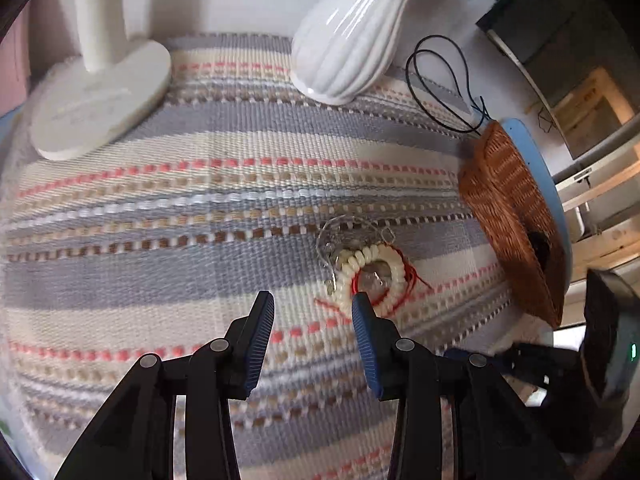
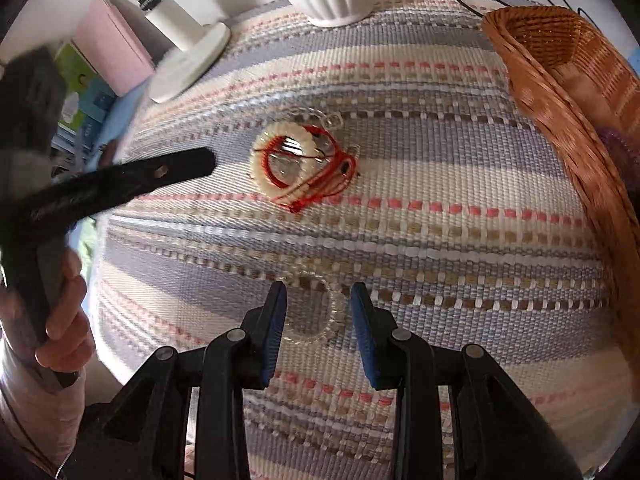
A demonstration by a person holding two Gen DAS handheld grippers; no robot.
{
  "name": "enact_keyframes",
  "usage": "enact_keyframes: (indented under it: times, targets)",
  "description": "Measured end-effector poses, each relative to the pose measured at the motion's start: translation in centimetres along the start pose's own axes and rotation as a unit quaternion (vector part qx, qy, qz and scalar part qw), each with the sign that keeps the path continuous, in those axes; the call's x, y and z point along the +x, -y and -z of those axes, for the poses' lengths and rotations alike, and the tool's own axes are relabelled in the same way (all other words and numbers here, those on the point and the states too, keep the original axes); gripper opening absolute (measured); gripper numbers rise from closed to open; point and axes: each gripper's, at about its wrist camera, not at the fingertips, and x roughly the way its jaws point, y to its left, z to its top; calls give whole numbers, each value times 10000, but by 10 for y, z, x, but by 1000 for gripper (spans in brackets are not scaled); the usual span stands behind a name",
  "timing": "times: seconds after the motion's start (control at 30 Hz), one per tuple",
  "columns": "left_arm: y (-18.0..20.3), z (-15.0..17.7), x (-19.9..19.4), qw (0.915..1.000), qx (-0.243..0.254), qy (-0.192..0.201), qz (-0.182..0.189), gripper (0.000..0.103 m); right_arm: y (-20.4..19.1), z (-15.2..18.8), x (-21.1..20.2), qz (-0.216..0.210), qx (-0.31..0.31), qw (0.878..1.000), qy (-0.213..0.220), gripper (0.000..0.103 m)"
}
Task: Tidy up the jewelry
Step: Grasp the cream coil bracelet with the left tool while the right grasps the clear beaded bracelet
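A cream beaded bracelet (image 1: 370,274) tangled with red cord and a thin silver chain (image 1: 344,232) lies on the striped woven mat (image 1: 200,208). My left gripper (image 1: 313,304) is open just in front of it, its right fingertip beside the beads. In the right wrist view the same pile (image 2: 298,160) lies mid-mat, with the left gripper's finger (image 2: 160,174) reaching toward it from the left. My right gripper (image 2: 318,298) is open, its fingers either side of a clear beaded bracelet (image 2: 320,312) on the mat. A wicker basket (image 2: 560,92) stands at the right.
A white ribbed vase (image 1: 352,40) and a white stand with an oval base (image 1: 100,96) stand at the mat's far edge. A black cord loop (image 1: 440,80) lies by the basket (image 1: 508,216). A pink box (image 2: 112,44) sits beyond the mat at left.
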Motion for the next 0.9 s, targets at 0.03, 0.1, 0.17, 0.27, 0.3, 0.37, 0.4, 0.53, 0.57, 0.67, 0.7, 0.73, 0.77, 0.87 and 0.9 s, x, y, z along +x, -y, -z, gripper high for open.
enact_keyframes:
  times: [0.03,0.1,0.17,0.27,0.3,0.37,0.4,0.53,0.57,0.67,0.7,0.73,0.77,0.87,0.9]
  targets:
    - [0,-1,3,10000,-10,3,69,41,-1,1,1,100,-43,9999,24,36]
    - [3,-2,10,9998,36,-21,182,39,-3,4,5,293,-134,9994,86,36]
    - [8,-3,17,9998,131,-87,133,32,-3,7,7,403,-161,9990,127,36]
    - [11,-4,26,9996,209,-177,82,26,-2,11,12,458,-136,9988,105,36]
    - [11,-3,30,9995,209,-207,110,25,-2,12,13,467,-145,9987,122,36]
    - [13,-4,31,9995,220,-155,133,25,-1,13,13,512,-198,9984,164,36]
    - [13,-5,32,9996,211,-155,143,25,-3,14,14,565,-244,9979,182,36]
    - [19,-8,35,9996,220,-137,117,25,-28,19,29,1035,-711,9918,239,36]
    - [22,-7,35,9996,241,-123,94,25,-34,21,32,1188,-859,9889,248,36]
    - [34,-11,45,9996,265,-124,53,20,-42,27,36,1355,-973,9855,300,33]
    - [36,-11,46,9996,269,-104,32,18,-42,28,36,1330,-951,9861,309,23]
    - [39,-12,48,9996,280,-80,-15,13,-42,29,35,1333,-935,9861,323,18]
    - [40,-12,48,9996,286,-62,-34,12,-42,30,34,1344,-923,9861,319,12]
    - [41,-12,51,9998,170,-13,-69,11,-37,33,31,1285,-880,9873,301,11]
    - [42,-12,51,9999,115,-6,-86,10,-34,35,30,1256,-832,9881,301,10]
